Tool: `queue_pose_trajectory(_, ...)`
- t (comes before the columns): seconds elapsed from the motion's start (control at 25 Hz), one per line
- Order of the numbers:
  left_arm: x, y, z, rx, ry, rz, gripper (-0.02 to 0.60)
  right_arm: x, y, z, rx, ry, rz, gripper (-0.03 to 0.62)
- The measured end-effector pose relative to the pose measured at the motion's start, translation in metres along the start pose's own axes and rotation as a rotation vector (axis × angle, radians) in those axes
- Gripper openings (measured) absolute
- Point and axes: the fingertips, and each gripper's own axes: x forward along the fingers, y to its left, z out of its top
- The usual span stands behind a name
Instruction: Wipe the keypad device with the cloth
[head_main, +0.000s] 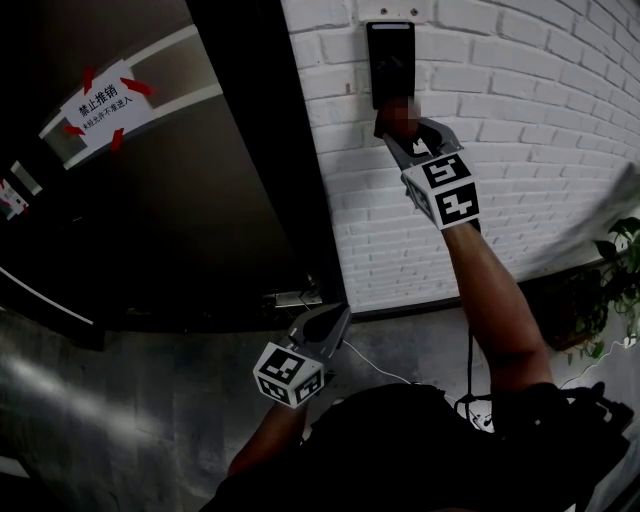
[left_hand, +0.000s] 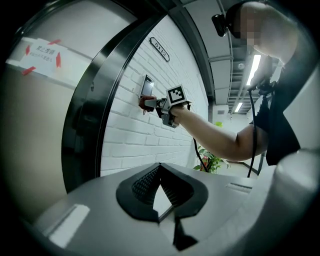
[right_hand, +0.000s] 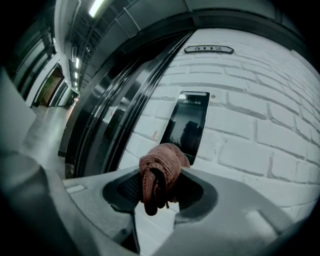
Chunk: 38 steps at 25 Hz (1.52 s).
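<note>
Far to my left a paper notice (head_main: 100, 105) with red tape at its corners is stuck to the dark door (head_main: 210, 210). Next comes my left gripper (head_main: 335, 322), held low near the foot of the door frame; its jaws are drawn together at the tips with nothing between them, and it plays no part in the wiping. Right of the frame, on the white brick wall (head_main: 520, 120), hangs the keypad device (head_main: 390, 55), a tall, glossy black panel with a small number plate (right_hand: 207, 49) above it. My right gripper (head_main: 405, 135) is raised to the device's lower edge and is clamped on the cloth (right_hand: 161, 172), a reddish-brown bunch that bulges past the jaw tips towards the panel. The cloth seems to meet the bottom of the device, though from these angles I cannot be sure it is pressed against the glass. The risks, as I judge them: the bunch is small, so if I tilt the gripper or push hard, a bare jaw tip could scrape the screen. Firm pressure might also trigger the keys. A long upward stroke could drag the cloth out of the jaws. Further right a potted plant (head_main: 622, 262) stands well clear.
</note>
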Motion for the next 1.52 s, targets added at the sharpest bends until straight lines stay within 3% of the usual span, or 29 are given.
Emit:
queue_pose_trajectory(0.4,-0.002,-0.008,0.0,0.008,-0.004,-0.011,0.017,-0.006,0.009,-0.019,0.076,0.107,0.078,0.146)
queue_pose_trajectory(0.8,-0.004,-0.009,0.002,0.02,-0.008,-0.014,0.017,-0.023,-0.006,0.039,-0.027,-0.024,0.017,0.146)
queue_pose_trajectory(1.2,-0.007,0.0,0.0,0.0,-0.012,0.014,0.017,-0.024,-0.051,0.141,-0.119,-0.215,-0.096,0.146)
queue_pose_trajectory(1.52,-0.013,0.013,0.001,-0.014,-0.029,0.055,0.017,-0.006,-0.064,0.157,-0.153,-0.227,-0.135,0.146)
